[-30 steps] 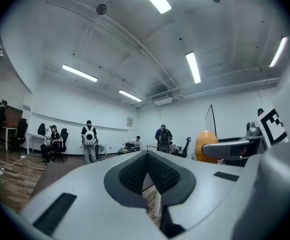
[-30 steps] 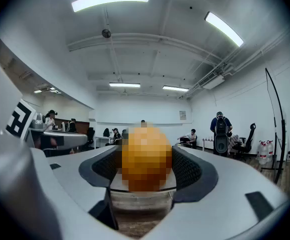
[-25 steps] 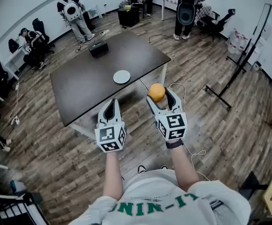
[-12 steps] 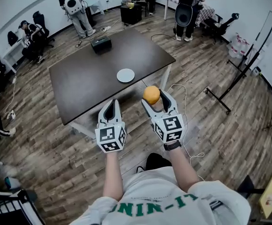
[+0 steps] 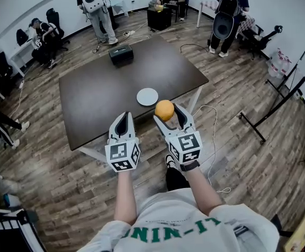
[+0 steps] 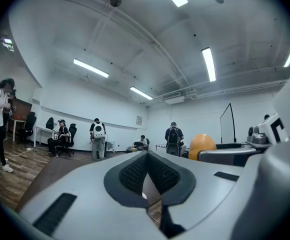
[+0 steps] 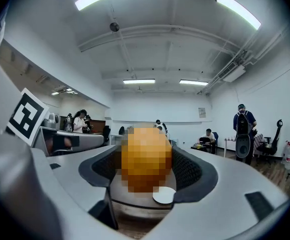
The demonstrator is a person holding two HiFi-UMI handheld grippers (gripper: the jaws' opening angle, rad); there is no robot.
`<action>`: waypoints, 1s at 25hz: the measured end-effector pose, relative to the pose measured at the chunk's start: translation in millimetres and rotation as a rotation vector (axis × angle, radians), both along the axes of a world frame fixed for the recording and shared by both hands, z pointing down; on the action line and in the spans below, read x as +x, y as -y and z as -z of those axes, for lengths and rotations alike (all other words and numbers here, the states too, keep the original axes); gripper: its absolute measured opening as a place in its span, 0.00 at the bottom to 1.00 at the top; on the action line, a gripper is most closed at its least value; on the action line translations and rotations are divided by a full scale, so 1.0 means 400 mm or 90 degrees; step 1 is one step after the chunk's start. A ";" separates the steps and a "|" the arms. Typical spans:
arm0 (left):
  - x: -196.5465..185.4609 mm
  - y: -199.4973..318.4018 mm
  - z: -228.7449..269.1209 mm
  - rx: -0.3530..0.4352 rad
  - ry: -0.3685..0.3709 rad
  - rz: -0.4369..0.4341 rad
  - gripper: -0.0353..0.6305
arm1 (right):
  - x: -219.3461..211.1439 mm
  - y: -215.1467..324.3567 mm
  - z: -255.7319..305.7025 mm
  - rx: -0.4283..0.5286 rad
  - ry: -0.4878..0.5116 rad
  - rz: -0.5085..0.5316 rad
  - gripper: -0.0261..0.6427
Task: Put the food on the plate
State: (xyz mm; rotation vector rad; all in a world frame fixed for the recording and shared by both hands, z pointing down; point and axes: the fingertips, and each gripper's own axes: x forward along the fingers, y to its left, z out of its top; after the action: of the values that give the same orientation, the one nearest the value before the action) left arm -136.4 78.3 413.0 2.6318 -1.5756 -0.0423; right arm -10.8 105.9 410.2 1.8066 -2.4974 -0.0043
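The orange [image 5: 164, 109] is up in the air in the right gripper [image 5: 169, 114], and from the head view it sits about over the near edge of the dark table [image 5: 100, 93], just beside the white plate [image 5: 147, 96]. The plate lies close to that near edge, toward the right corner, with bare tabletop on its left and behind it. A black box [image 5: 121, 54] sits well apart by the far edge. Wood floor [image 5: 236, 114] lies open on the right side of the table, and people stand or sit along the far walls. The right gripper's jaws stand fairly wide and both pads press the orange. The left gripper [image 5: 124, 118] is level beside it, its jaw tips together and nothing in them.
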 end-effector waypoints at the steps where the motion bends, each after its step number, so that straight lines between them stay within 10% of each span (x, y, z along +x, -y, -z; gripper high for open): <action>1: 0.012 0.042 0.004 0.002 0.001 0.005 0.07 | 0.010 0.047 0.008 0.003 0.001 0.006 0.54; 25: 0.258 0.688 0.007 -0.012 0.012 0.125 0.07 | 0.226 0.780 0.012 -0.053 0.046 0.158 0.54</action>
State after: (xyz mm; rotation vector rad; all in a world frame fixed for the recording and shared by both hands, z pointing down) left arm -33.3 -196.8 410.1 2.4608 -1.8266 -0.0146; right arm 79.8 -206.1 405.5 1.4809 -2.7101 0.1537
